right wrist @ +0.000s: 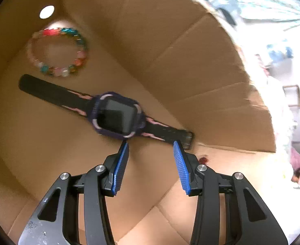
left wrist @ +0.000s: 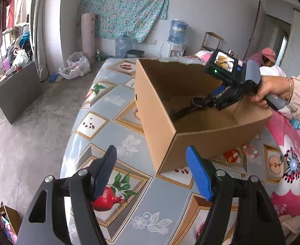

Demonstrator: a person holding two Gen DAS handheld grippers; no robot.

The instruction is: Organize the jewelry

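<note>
The right tool points steeply down into the box, its blue pads partly apart with nothing gripped between them. Their tips hang just over the near strap of the watch, beside its case; whether they touch the strap cannot be told. The watch lies flat on the box floor, screen up, with dark straps marked in pink stretched out to the far left and the near right. Beyond it, in the far left corner under a round hole in the wall, lies a bracelet of coloured beads, apart from the watch.

In the left wrist view the same right tool reaches into the box from the right, held by a hand with a bangle at the wrist and a pale sleeve. Here the dark watch strap is blurred just in front of its tip.

The left tool stands wide and empty, its pads over the surface just short of the box's near corner. The surface is covered in a grey-blue cloth printed with framed fruit. To the right of the box, on the cloth, lie a small red item and a beaded ring, too small to tell further. A pink flowered blanket lies at the right edge.
</note>
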